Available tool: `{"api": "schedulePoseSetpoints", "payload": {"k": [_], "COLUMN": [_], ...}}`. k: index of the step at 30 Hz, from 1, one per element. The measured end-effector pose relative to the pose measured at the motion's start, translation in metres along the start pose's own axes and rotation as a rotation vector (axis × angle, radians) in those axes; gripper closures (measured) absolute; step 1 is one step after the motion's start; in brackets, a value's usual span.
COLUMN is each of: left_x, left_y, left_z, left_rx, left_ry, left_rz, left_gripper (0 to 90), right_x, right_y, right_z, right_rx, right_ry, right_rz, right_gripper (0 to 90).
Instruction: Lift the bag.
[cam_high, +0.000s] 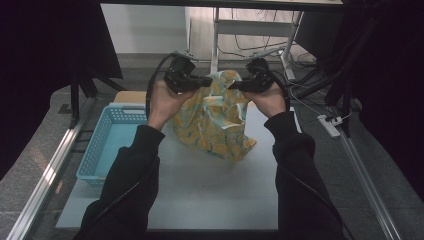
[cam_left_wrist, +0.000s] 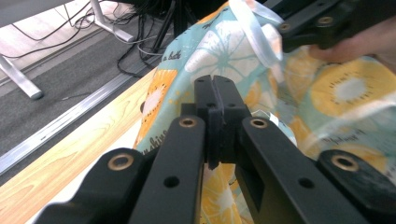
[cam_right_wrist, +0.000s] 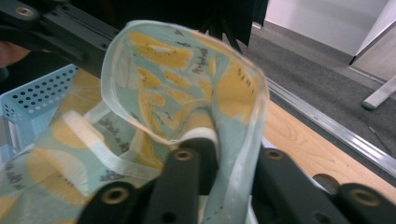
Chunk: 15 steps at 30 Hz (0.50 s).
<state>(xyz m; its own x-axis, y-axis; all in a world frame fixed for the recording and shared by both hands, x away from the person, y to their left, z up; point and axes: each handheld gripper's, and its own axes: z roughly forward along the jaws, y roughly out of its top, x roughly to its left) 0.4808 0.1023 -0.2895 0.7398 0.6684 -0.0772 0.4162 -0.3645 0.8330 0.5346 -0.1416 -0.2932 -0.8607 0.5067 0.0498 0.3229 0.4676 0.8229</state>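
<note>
The left gripper (cam_high: 207, 80), its jaws pressed together on the upper edge of a fruit-print cloth (cam_high: 215, 120), and the right gripper (cam_high: 235, 85), clamped on the same edge just beside it, lift the fabric above the far half of a white tabletop (cam_high: 210, 190) as a person in black sleeves works from the six o'clock side. In the left gripper view the black jaws (cam_left_wrist: 215, 100) meet with no gap against the cloth (cam_left_wrist: 336, 93), a pale teal weave printed with orange and yellow citrus slices, while the other gripper (cam_left_wrist: 322, 23) grips the hem at two o'clock. In the right gripper view a fold of cloth (cam_right_wrist: 177, 84) with a pale border curls up from between the jaws (cam_right_wrist: 205, 154), and the opposite gripper (cam_right_wrist: 56, 28) crosses at eleven o'clock. From the high view the cloth hangs from both grippers, its lower corner resting on the tabletop toward four o'clock of the hands. A light blue perforated basket (cam_high: 105, 145) sits on the tabletop at nine o'clock of the cloth, just beside it. A strip of light wood (cam_left_wrist: 70, 154) edges the tabletop on its far side, and beyond it lie grey floor, cables and a white power strip (cam_high: 330, 125) at three o'clock.
</note>
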Motion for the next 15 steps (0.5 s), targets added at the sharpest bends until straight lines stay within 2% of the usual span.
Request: {"api": "schedulePoseSetpoints", "payload": {"k": [4,6,13,15], "left_x": [0.004,0.007,0.017,0.020], "left_y": [0.000,-0.001,-0.002,-0.002], "left_z": [0.005,0.007,0.015,0.018], "left_rx": [-0.001,0.003,0.018,0.020], "left_ry": [0.010,0.017,0.041,0.042], "left_rz": [-0.011,-0.018,-0.042,-0.049], "left_gripper": [90.0,90.0,90.0,90.0], "right_x": [0.001,0.001,0.002,0.003], "right_y": [-0.002,-0.005,-0.012,-0.014], "right_z": [0.001,0.002,0.001,-0.001], "right_rx": [0.018,0.030,0.042,0.044], "right_ry": [0.016,0.008,0.018,0.037], "right_rz": [0.019,0.016,0.022,0.025], "right_gripper": [65.5,60.0,45.5,42.3]}}
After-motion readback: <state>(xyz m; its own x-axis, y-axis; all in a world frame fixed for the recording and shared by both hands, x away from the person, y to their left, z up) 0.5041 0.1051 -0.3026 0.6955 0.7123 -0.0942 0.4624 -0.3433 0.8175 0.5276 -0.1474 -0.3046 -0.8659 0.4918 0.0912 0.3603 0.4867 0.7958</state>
